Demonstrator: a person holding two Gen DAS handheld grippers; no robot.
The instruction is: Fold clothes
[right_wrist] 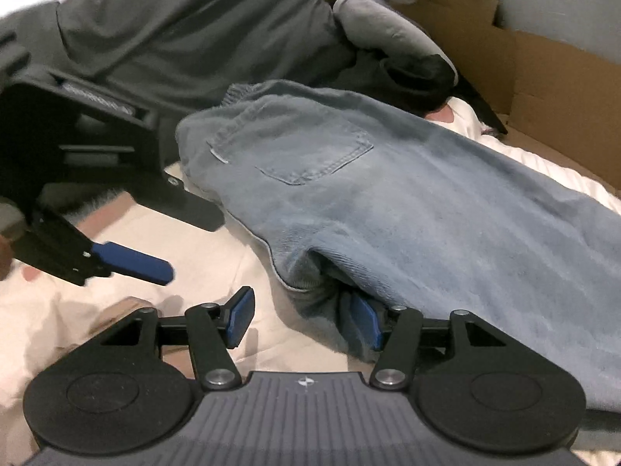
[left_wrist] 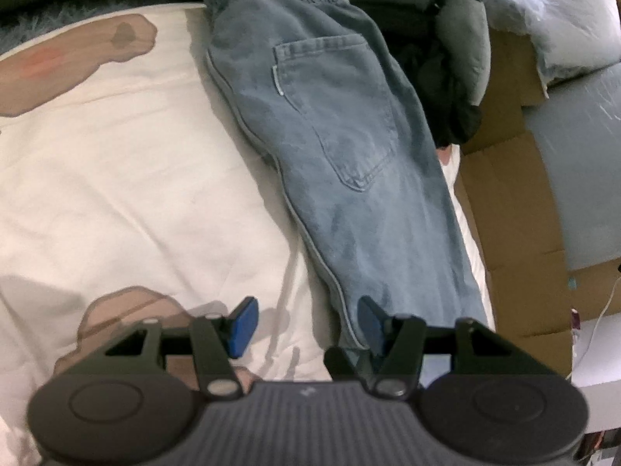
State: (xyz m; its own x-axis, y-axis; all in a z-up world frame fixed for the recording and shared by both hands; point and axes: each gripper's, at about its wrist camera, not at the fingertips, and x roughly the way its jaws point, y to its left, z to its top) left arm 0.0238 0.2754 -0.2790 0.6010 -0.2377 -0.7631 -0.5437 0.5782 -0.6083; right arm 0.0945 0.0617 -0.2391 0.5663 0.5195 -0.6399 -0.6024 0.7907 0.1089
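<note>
Across the middle of both views, blue jeans [left_wrist: 341,147] flat on the white bed sheet [left_wrist: 116,178], long axis from waistband at upper frame down to the hem at the tools. Left tool [left_wrist: 306,326] spread, nothing pinched, hem beside its right finger. Right tool [right_wrist: 300,320] spread too, one finger under the hem, equally near.

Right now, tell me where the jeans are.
The jeans lie flat on the white bedsheet, right of centre in the left wrist view, waistband by the dark clothes pile, cardboard box alongside.
</note>
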